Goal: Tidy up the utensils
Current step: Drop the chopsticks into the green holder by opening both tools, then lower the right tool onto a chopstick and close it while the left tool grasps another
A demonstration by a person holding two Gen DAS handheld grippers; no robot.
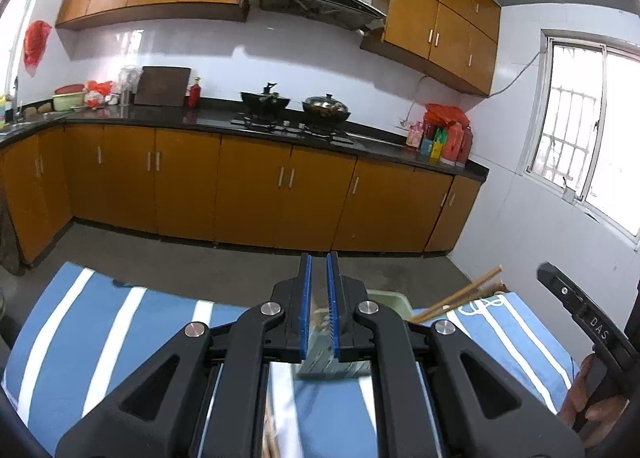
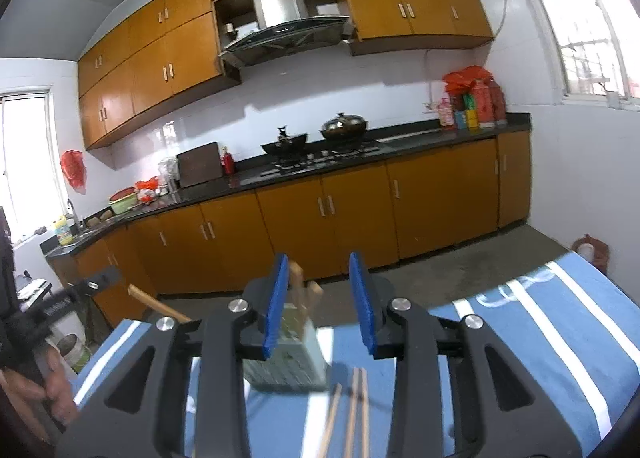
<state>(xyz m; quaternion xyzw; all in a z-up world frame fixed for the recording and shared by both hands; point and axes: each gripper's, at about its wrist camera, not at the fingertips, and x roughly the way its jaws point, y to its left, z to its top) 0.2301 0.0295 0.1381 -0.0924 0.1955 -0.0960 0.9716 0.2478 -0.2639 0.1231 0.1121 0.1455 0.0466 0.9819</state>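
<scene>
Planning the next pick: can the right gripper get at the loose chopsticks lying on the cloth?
Probably yes. The right gripper is open and empty, and the chopsticks lie bare on the striped cloth just below it, beside the utensil holder.

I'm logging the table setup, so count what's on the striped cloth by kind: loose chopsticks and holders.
Loose wooden chopsticks lying on the blue-and-white striped cloth: 3
Pale green slotted plastic utensil holder: 1
Total: 4
More sticks stand inside the holder, count unclear.

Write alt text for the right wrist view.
The open right gripper hovers over a blue striped tablecloth, with a green utensil holder and loose wooden chopsticks below it. Behind are orange kitchen cabinets and a stove with two pans.
</scene>
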